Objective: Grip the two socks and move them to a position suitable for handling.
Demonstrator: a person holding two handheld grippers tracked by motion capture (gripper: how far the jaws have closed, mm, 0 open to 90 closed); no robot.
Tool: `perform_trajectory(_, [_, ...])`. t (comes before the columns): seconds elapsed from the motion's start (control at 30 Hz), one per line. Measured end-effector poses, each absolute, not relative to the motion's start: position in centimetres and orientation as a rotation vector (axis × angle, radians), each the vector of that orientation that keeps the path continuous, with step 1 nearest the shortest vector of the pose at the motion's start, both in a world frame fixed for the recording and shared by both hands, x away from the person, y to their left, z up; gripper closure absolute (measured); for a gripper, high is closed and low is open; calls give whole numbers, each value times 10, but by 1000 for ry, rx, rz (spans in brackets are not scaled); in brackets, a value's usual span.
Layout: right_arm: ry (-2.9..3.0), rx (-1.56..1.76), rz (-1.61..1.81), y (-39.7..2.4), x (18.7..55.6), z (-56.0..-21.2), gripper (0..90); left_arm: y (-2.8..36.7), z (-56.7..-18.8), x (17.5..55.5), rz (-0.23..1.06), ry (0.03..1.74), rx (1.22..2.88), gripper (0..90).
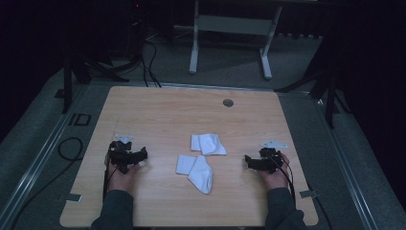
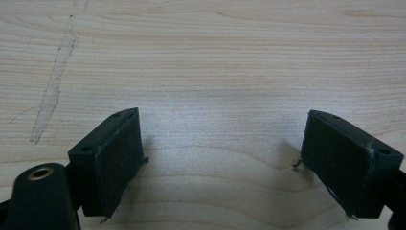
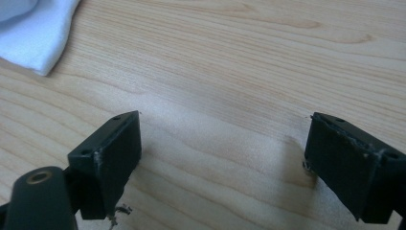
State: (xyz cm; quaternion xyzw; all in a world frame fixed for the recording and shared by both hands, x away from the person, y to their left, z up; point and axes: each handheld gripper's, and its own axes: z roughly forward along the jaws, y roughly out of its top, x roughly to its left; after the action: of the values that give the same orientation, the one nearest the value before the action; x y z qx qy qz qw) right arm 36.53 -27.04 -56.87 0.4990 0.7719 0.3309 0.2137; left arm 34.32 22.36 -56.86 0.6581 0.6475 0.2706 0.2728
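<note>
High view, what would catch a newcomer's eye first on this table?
Two white fabric socks stand out mid-table on the light wooden tabletop: the farther sock and the nearer sock, lying close together. On either side, a hand rests a black gripper on the wood, left tongs and right tongs, both open and empty.

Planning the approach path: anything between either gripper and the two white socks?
Nothing visible. Bare table lies between the left gripper and the near sock, and between the right gripper and the far sock. Both jaws open, empty.

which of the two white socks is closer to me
The near sock, lying toe-down toward the table's front edge. The far sock lies behind it, toward the table's round hole.
</note>
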Motion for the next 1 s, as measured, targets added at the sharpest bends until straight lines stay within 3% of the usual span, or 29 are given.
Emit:
perform_trajectory(0.23, [2142,1382,920,-270,363,-568,156,224,-569,343,728,1741,1772,141])
perform_trajectory(0.37, [2159,1396,897,-268,360,-563,302,224,-569,343,728,1740,1772,142])
perform_trajectory(0.4, [2171,1390,890,-267,360,-561,407,224,-569,343,728,1740,1772,142])
perform_trajectory(0.43, [2171,1390,890,-267,360,-561,407,224,-569,343,728,1740,1772,142])
perform_trajectory(0.53, [2180,1378,888,-265,356,-559,570,224,-569,343,728,1740,1773,142])
perform_trajectory(0.77, [2214,1281,880,-257,343,-547,791,224,-569,343,728,1740,1772,142])
perform_trajectory(1.0, [2253,1215,933,-245,330,-538,867,224,-569,343,728,1740,1772,142])
